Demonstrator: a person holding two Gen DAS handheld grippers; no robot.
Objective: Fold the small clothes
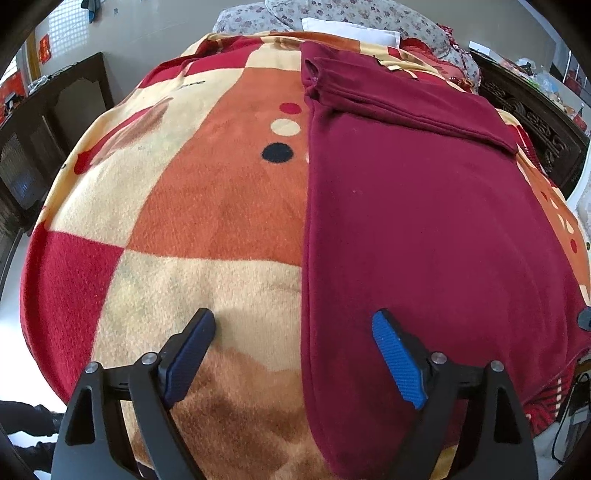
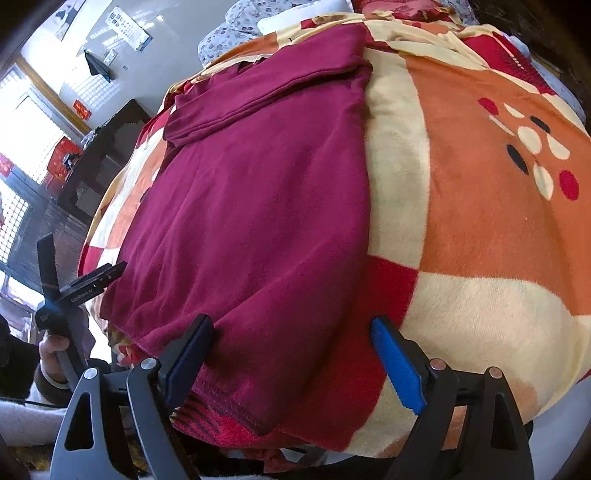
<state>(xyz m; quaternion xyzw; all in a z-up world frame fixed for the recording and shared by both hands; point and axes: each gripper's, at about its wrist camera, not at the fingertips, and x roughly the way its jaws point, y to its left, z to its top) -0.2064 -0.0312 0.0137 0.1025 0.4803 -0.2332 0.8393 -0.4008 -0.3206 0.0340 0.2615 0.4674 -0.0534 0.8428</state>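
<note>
So, starting with the left wrist view: the left gripper (image 1: 293, 325) was spread wide with nothing between its pads, hanging over the near end of the bed. Its left pad sat above the bare checked blanket (image 1: 192, 221) and its right pad above the maroon garment (image 1: 417, 221), so the garment's long left edge ran up right between the fingers. The garment lay flat on the right half of the blanket with one fold already in it, a sleeve or top section turned across near the far end. My guess is the gripper was lined up on that edge on purpose, ready to come down and nip the near left corner. Floral pillows (image 1: 332, 14) sat at the far end, out of the way.

Over in the right wrist view, the right gripper (image 2: 291, 330) was just as wide open, also pinching nothing. It straddled the garment's (image 2: 258, 206) other near corner, where the stitched hem hung a bit over the bed's edge. That overhang probably makes the corner easier to get a pad under. Off to the left you could see the person's hand (image 2: 53, 345) holding the left gripper's handle down by the bed's edge.

With both tools parked at the two near corners, it looked to me like a setup for lifting the hem end and folding it towards the far end. Not grabbed yet though.
</note>
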